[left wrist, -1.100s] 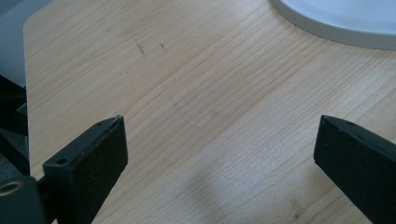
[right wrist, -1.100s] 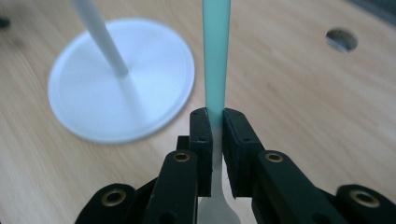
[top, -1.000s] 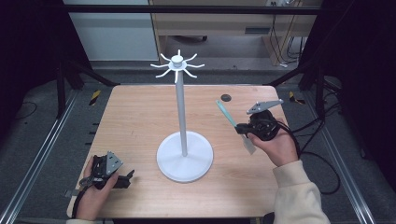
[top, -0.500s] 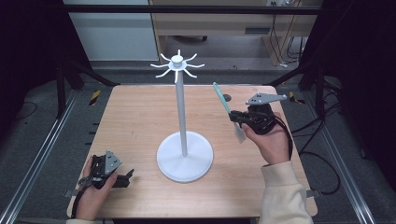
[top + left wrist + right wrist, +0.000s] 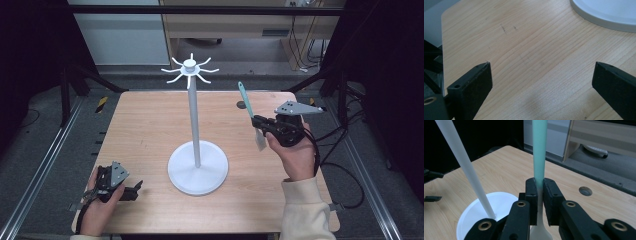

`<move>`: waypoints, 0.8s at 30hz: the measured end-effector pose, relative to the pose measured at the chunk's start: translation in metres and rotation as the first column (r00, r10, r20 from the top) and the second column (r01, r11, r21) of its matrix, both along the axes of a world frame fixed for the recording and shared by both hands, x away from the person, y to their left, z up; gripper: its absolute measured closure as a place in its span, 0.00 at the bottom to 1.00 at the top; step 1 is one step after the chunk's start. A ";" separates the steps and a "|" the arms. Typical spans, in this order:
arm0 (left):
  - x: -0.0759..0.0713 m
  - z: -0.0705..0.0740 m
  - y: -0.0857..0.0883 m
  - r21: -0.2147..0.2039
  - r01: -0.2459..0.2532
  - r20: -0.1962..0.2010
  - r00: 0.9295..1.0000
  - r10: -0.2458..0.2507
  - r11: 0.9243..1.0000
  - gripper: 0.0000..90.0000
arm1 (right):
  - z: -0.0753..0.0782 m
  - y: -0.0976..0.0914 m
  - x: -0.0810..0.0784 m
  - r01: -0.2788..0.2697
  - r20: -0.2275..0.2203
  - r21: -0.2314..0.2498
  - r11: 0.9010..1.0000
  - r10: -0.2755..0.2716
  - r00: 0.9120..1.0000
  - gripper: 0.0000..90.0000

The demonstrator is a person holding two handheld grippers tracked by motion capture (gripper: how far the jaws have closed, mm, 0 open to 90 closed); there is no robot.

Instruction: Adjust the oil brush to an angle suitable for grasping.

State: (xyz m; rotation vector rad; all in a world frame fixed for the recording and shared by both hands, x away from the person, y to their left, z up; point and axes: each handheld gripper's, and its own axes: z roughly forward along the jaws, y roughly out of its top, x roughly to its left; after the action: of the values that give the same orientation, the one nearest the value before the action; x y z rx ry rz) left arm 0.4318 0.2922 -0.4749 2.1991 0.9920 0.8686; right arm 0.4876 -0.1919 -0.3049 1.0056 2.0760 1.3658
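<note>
We hold our right gripper [image 5: 259,124] raised, clamping a spatula [image 5: 248,112] upright; our left gripper [image 5: 131,190] rests wide open.

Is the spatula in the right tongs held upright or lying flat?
Roughly upright: the right tongs are shut on the spatula, green handle end up, pale blade below, clear of the table.
</note>
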 end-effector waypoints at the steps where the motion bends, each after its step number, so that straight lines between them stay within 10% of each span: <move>1: 0.000 0.000 0.000 0.002 0.001 -0.001 1.000 -0.001 1.000 0.03 | 0.001 0.000 -0.001 0.002 0.009 0.002 1.000 -0.002 1.000 0.92; 24: -0.001 0.000 -0.001 0.005 0.003 0.002 1.000 -0.003 1.000 0.03 | 0.030 0.010 -0.031 -0.041 0.160 0.076 0.996 0.029 0.987 0.92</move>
State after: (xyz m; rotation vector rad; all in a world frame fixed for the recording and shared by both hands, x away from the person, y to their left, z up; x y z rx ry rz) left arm 0.4312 0.2913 -0.4745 2.2030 0.9865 0.8720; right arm 0.4568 -0.1822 -0.2749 0.8645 1.9444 1.5052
